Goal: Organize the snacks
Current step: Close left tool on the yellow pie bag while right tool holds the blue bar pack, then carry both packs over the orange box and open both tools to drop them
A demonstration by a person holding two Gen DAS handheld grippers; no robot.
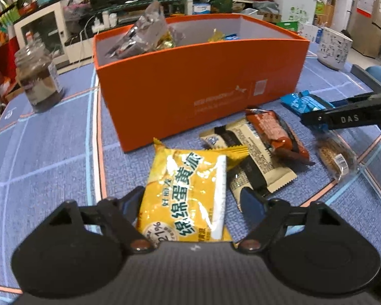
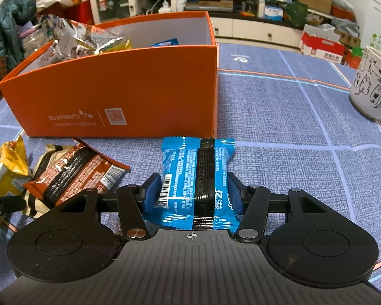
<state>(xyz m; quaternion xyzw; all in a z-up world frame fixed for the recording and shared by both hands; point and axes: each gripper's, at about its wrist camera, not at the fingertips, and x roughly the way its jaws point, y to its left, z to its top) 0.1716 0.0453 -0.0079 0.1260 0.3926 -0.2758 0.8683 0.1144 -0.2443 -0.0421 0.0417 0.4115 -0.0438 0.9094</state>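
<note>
A yellow egg-yolk pie packet lies on the blue cloth in front of the orange box. My left gripper straddles it, open: the left pad sits at the packet's edge and the right pad stands clear of it. My right gripper is shut on a blue snack packet, its pads pressing both long sides, low over the cloth by the box's near right corner. The left wrist view shows that gripper and blue packet at the right. The box holds several snacks.
Between the grippers lie a beige packet, a brown-orange packet on top of it, and a clear-wrapped seed bar. A glass jar stands left of the box. A cat-print mug stands at the far right.
</note>
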